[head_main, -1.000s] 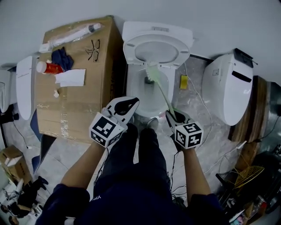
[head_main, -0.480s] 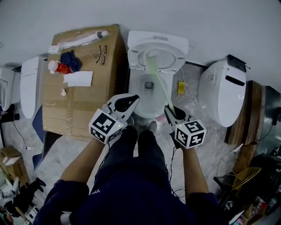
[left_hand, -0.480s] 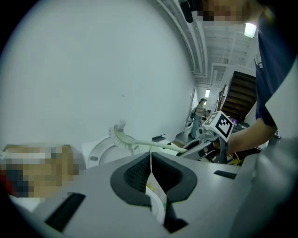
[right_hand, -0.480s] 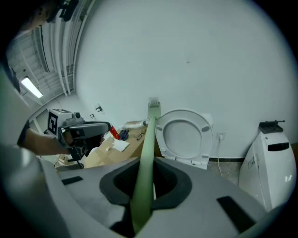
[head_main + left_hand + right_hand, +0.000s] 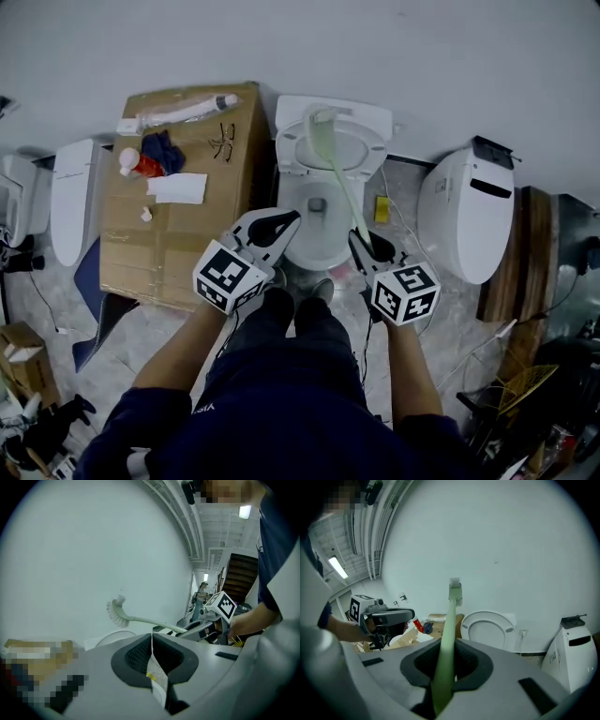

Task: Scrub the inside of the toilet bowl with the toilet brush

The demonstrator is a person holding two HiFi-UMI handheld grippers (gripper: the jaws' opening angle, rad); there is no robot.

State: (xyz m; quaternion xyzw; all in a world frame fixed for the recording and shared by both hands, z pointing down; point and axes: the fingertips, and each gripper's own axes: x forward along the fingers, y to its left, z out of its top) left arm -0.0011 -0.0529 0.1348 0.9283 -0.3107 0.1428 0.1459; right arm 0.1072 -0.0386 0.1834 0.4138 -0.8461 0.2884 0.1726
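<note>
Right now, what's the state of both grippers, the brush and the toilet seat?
left gripper: shut, empty.
right gripper: shut on the toilet brush handle.
toilet brush: held up, head in the air, out of the bowl.
toilet seat: up.

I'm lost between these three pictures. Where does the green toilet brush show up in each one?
Head view: the toilet brush slants up from the right gripper over the bowl, centre.
Left gripper view: centre, lying sideways, bristles to the left.
Right gripper view: straight up the middle, clamped between the fingers.
Shared landmark: the raised toilet seat, near the brush head in the head and right gripper views.
</note>
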